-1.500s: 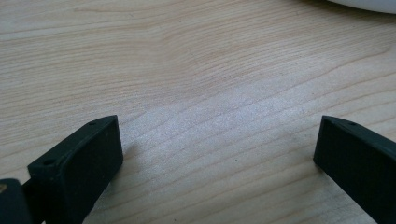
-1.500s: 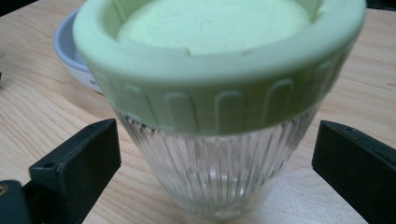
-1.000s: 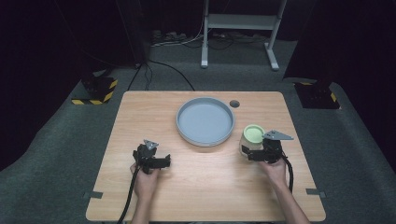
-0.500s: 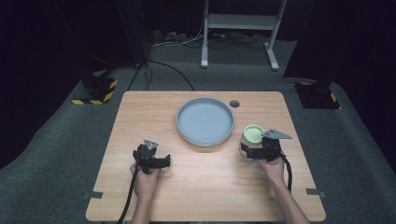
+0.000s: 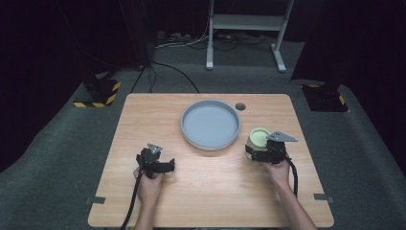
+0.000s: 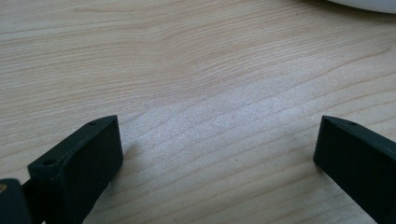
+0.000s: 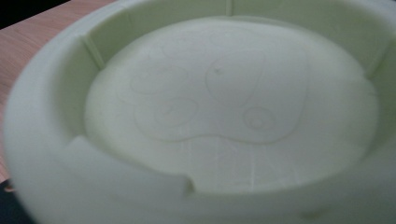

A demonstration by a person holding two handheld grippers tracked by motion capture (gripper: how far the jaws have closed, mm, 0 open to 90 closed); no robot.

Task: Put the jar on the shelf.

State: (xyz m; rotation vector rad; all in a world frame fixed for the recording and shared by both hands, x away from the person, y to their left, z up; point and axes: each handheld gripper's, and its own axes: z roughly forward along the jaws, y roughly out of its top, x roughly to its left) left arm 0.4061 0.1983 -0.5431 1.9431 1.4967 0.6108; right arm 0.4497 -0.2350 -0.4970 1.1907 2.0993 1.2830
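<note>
A pale green round cup (image 5: 259,136) stands on the wooden table (image 5: 210,191), right of a grey-blue round tray (image 5: 209,123). My right gripper (image 5: 256,149) is pressed against the cup's near side. In the right gripper view the cup's hollow inside (image 7: 210,93), with faint embossed shapes, sits very close, and the jaws are hidden. My left gripper (image 5: 165,165) rests low over the table's front left part. Its black fingers (image 6: 88,158) stand wide apart in the left gripper view, where the left gripper (image 6: 217,140) holds only bare wood between them.
A small dark hole (image 5: 240,106) marks the table's far right. The tray's pale rim (image 6: 369,4) edges the left gripper view. Striped black-and-yellow bases (image 5: 98,93) and a metal stand (image 5: 244,28) are on the carpet beyond the table.
My right gripper has slid a little to the left, closer against the green cup. The cup, the tray and the left gripper have stayed put.
</note>
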